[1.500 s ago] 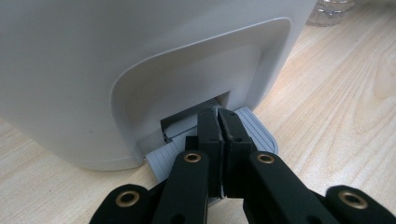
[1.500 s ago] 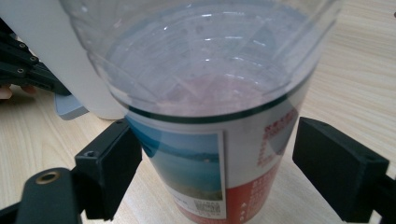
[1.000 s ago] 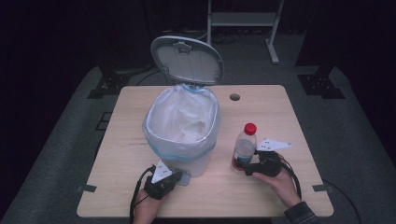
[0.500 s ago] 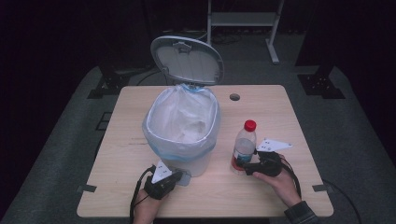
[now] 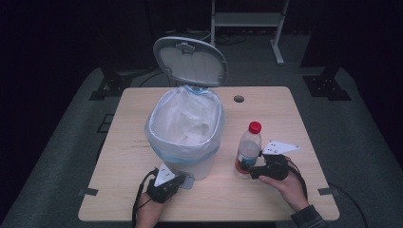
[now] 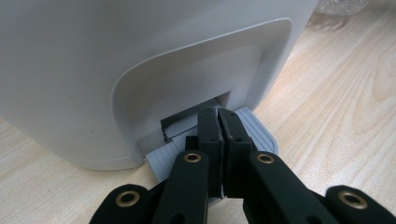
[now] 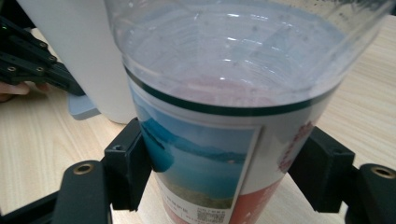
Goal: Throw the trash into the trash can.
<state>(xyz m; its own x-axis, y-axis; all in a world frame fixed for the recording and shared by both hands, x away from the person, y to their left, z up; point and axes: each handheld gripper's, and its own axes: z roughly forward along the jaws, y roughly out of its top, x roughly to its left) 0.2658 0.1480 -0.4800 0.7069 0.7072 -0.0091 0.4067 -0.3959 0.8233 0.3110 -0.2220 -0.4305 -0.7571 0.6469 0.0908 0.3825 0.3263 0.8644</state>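
Right gripper view: bottle point(image 7: 210, 154) btwn pads, right gripper point(image 7: 231, 172) clamped on label.

You have open tabletop point(image 5: 285, 118) to the right of and behind the bottle point(image 5: 247, 149), while the bin point(image 5: 187, 137) stands close on its left and the raised lid point(image 5: 192, 59) blocks the way behind the bin's mouth.

Dark lab: lone table point(image 5: 142, 156), metal stand point(image 5: 247, 19)
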